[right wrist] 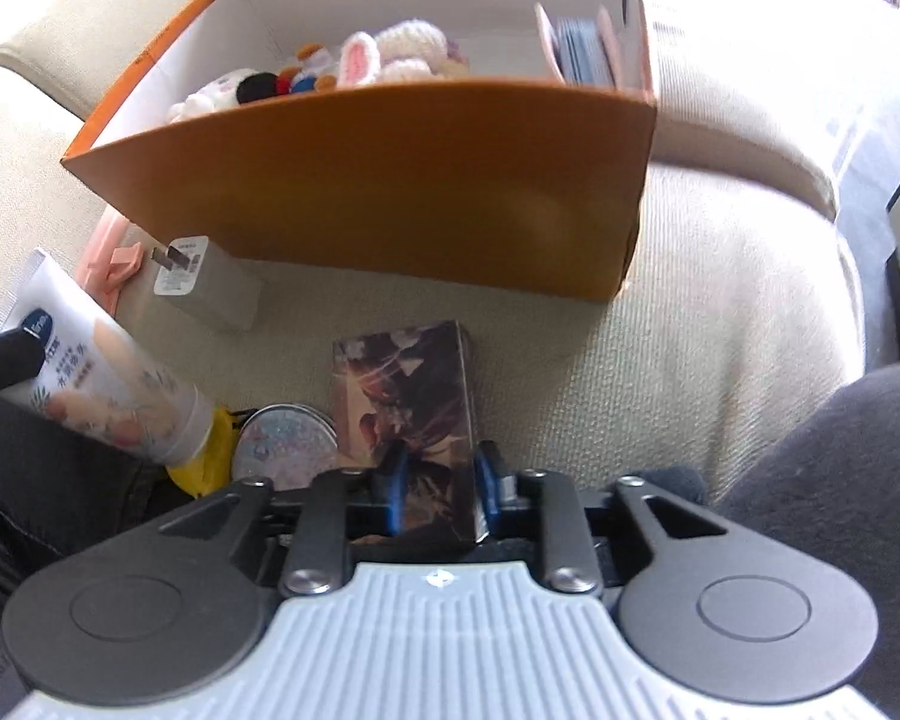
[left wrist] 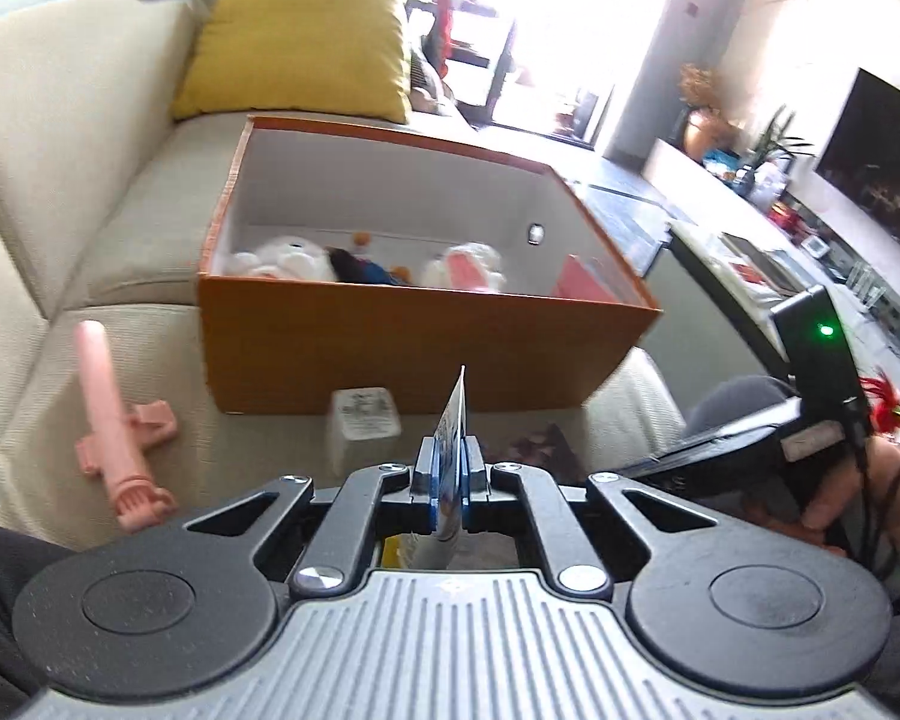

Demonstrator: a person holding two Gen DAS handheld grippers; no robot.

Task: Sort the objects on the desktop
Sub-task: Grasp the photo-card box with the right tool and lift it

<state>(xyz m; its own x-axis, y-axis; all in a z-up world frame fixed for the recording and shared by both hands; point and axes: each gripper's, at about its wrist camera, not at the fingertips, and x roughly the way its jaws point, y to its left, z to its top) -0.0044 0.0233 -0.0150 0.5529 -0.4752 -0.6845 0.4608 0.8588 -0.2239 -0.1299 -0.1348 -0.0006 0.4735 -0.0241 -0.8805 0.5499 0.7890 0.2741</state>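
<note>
Your left fingers (left wrist: 448, 480) clamp a soft white plastic tube's flat crimped end. Your right fingers (right wrist: 435, 495) straddle the rigid, glossy dark printed card box (right wrist: 411, 402) lying on the beige sofa cushion (right wrist: 660, 324); grip its long sides, as the finish looks slippery.

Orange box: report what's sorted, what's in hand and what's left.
Done: plush toys lie in the orange box.
In hand: left gripper clamps the tube; right gripper straddles the card box.
Left: charger, pink toy, round tin.
</note>
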